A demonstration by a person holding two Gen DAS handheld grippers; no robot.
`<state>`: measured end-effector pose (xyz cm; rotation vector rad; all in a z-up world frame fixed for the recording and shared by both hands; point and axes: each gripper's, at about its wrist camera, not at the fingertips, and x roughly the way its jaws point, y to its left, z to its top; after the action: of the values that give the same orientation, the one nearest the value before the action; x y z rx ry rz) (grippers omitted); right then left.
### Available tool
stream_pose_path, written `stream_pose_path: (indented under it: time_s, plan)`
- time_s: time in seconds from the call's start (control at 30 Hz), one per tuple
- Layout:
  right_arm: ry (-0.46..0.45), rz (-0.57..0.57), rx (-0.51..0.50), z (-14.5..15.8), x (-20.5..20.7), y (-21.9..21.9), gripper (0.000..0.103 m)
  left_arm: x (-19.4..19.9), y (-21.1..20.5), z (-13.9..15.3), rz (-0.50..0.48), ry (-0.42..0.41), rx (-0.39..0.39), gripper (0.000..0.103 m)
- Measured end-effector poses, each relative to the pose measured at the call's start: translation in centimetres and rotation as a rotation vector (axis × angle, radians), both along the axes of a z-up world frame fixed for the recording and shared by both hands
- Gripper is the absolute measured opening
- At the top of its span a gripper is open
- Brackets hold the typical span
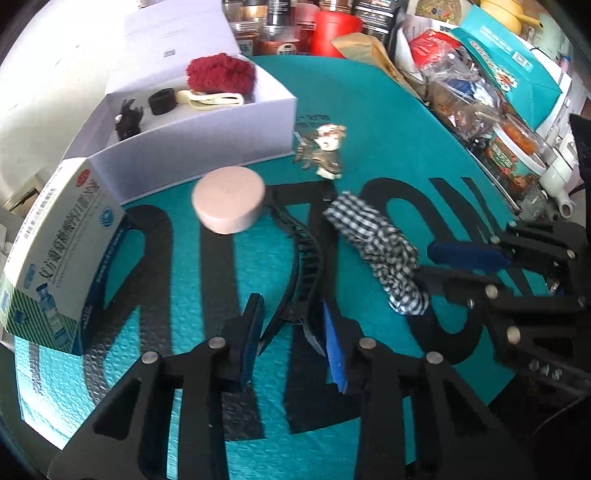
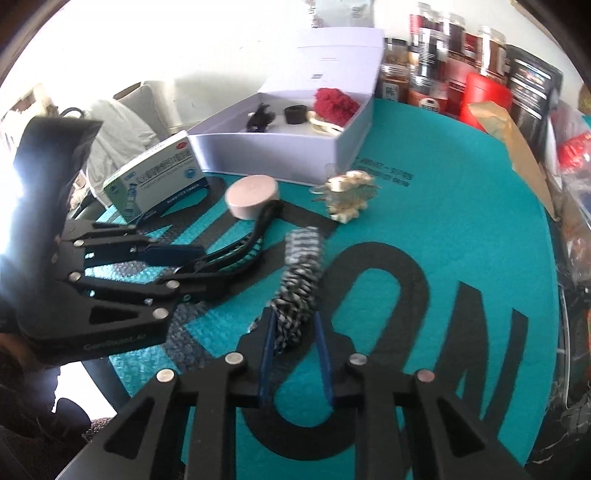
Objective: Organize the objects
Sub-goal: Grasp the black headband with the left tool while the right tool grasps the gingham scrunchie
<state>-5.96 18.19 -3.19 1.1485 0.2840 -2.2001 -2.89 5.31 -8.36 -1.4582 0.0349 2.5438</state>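
A black hair clip lies on the teal mat, its tail end between the fingers of my open left gripper; it also shows in the right wrist view. A black-and-white checkered scrunchie lies on the mat with one end between the fingers of my right gripper, which looks open around it. A pink round tin, a small figurine clip and a medicine box sit nearby. The white open box holds a red scrunchie and small hair accessories.
Jars, a red canister, packets and a teal carton crowd the far and right edges of the mat. The white box lid stands upright behind the box. A sofa lies beyond the table's left side.
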Motion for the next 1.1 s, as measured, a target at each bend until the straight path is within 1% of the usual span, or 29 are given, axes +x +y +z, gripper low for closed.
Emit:
stream_pose_path:
  time_s: [0.17,0.27,0.37,0.43,0.5,0.57,0.77,0.97,1.1]
  plan:
    - [-0.007,-0.074,0.026,-0.5,-1.0,2.6,0.021,0.6,1.7,0.1,-0.013,-0.005,0.029,0.03]
    - [-0.021,-0.093,0.009,-0.7,-1.3,3.8,0.021,0.7,2.2,0.1,-0.008,0.0,0.026,0.03]
    - [-0.027,-0.096,-0.03,-0.3,-1.4,4.3,0.022,0.7,2.5,0.1,0.005,-0.001,0.028,0.03]
    - [-0.021,-0.092,-0.055,0.1,-1.4,4.1,0.03,0.6,2.3,0.1,0.017,-0.002,0.029,0.03]
    - [-0.012,-0.089,-0.072,0.6,-1.4,3.8,0.055,0.3,1.8,0.1,0.035,0.001,0.019,0.03]
    - [-0.006,-0.077,-0.091,0.9,-1.4,3.4,0.064,0.2,1.3,0.0,0.053,0.007,0.013,0.03]
    - [-0.007,-0.05,-0.098,1.2,-1.8,1.5,0.064,-0.1,-0.5,0.0,0.078,0.009,0.046,0.03]
    - [-0.029,-0.024,-0.108,1.0,-2.7,-0.3,0.064,-0.4,-1.6,-0.1,0.091,0.011,0.05,0.03]
    - [-0.046,-0.023,-0.095,0.5,-3.1,-1.3,0.064,-0.7,-2.5,-0.1,0.109,0.009,0.056,0.03]
